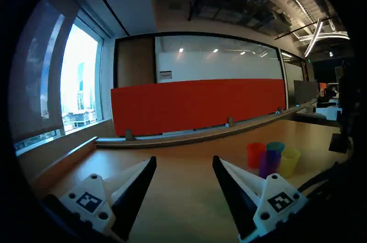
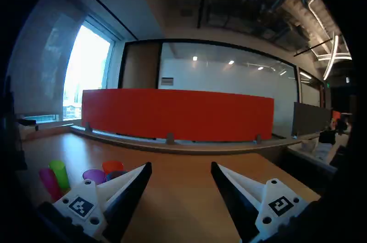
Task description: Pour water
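While open wide and empty, the left gripper [image 1: 184, 158] faces coloured cups [image 1: 270, 159] at right. The right gripper [image 2: 180, 164] matches, cups [image 2: 94, 175] lower left.

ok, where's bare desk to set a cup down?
Open desk runs from the left claw to the red divider, likewise ahead of the right claw. Crowded at the cups, right of the left claw, left of the right one.

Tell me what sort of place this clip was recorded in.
Most likely an open-plan office: a long wooden desk with a red divider screen along its back, a glass-walled room behind it, and a window onto city towers.
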